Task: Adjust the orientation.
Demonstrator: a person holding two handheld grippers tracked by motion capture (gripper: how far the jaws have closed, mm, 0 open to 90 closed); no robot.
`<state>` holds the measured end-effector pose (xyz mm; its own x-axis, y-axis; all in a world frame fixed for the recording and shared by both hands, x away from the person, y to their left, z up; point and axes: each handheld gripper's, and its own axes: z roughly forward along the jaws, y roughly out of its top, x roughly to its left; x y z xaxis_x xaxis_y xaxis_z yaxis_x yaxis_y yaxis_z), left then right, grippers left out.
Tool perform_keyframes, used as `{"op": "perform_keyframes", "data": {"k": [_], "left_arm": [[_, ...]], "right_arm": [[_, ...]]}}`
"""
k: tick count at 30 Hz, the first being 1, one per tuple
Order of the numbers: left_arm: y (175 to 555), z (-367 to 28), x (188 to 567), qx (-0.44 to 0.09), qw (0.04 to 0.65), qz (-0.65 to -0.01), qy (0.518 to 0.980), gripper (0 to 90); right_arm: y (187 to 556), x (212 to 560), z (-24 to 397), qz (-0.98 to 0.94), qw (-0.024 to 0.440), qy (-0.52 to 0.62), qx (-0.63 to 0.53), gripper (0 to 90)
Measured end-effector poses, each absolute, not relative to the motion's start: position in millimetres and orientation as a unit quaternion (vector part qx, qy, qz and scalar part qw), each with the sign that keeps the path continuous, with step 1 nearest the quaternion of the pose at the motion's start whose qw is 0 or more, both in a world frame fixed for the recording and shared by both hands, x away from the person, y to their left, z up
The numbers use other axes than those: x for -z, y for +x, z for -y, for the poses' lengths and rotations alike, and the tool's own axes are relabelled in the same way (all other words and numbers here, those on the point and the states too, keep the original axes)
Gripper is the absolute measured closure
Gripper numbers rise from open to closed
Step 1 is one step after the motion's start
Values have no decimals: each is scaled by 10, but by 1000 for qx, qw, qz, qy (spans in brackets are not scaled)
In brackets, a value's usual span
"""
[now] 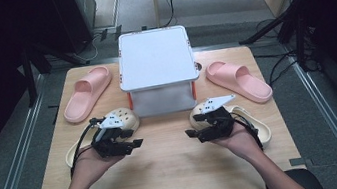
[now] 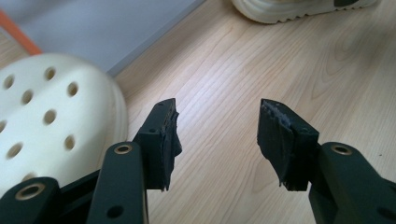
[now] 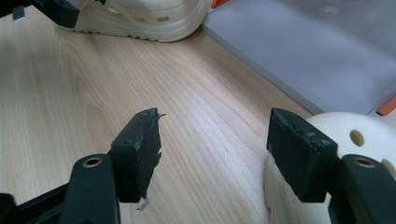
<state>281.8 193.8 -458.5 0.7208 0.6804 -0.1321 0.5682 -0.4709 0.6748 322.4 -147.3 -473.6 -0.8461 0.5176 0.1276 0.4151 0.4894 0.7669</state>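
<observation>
I hold both jaws wide and empty over the table (image 1: 168, 175), the left gripper (image 1: 133, 143) beside one cream clog (image 2: 42, 116) and the right gripper (image 1: 193, 133) beside the other cream clog (image 3: 369, 135), ready to grab them.

The surface (image 1: 167, 165) is pale, matt wood with visible grain. Both cream clogs (image 2: 51, 116) look like smooth foam with punched holes; the pink slides (image 1: 88, 92) likewise. The grey box lid (image 1: 155, 58) is smooth plastic. Each black claw (image 3: 212, 154) has rough, frayed pads (image 3: 142, 149)
</observation>
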Motion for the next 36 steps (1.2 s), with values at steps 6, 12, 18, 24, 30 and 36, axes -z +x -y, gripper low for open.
{"op": "perform_keyframes", "data": {"k": [6,12,18,24,30,36], "left_arm": [[2755,-2103,4555,-81,364,-381,846,473],[2685,-2301,4496,-87,364,-401,836,475],[2621,-2524,4461,-99,377,-435,812,469],[2591,-2700,4464,-113,370,-458,800,474],[2702,-2750,4683,-107,346,-465,808,531],[2847,-2656,4790,-106,337,-459,816,656]], "right_arm": [[3264,4730,1441,-861,58,269,-428,359],[3299,4734,1364,-864,50,264,-426,362],[3331,4749,1295,-867,37,257,-426,365],[3377,4757,1262,-868,33,256,-424,366],[3383,4776,1239,-873,38,252,-415,367],[3367,4788,1220,-877,42,251,-408,370]]}}
